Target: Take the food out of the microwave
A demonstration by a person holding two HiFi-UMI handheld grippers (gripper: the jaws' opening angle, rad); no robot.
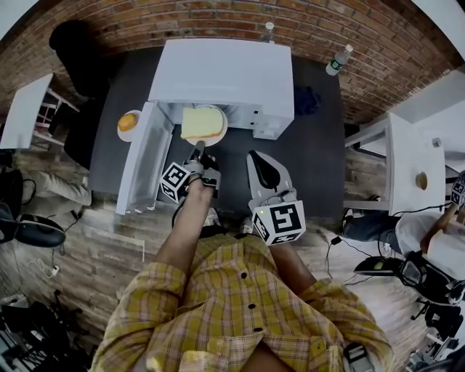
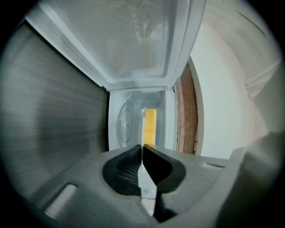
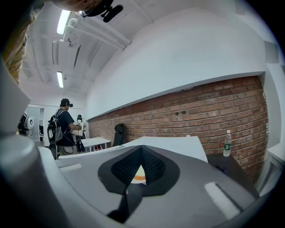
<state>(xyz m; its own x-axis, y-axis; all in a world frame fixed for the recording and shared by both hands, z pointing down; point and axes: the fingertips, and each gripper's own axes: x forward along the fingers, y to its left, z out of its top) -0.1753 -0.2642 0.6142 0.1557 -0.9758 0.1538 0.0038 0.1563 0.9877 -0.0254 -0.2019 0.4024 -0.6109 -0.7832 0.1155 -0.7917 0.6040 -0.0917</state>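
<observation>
A white microwave [image 1: 225, 73] stands on a dark table [image 1: 320, 152], and its door [image 1: 145, 156] hangs open to the left. A white plate [image 1: 216, 135] with a yellow slice of food [image 1: 201, 122] sits at the mouth of the oven. My left gripper [image 1: 197, 150] is shut on the plate's near rim. In the left gripper view the thin white plate [image 2: 141, 129] runs edge-on out of the jaws of the left gripper [image 2: 142, 149], with the yellow food [image 2: 150, 127] beyond. My right gripper [image 1: 254, 155] hangs shut and empty just right of the plate; the right gripper [image 3: 141, 149] faces over the microwave's top [image 3: 173, 144].
An orange fruit on a small plate [image 1: 128, 121] lies left of the open door. Water bottles [image 1: 338, 60] [image 1: 269, 30] stand by the brick wall [image 1: 218, 22]. White tables [image 1: 25, 109] [image 1: 407, 156] flank the dark one. A person [image 3: 64, 127] stands far off.
</observation>
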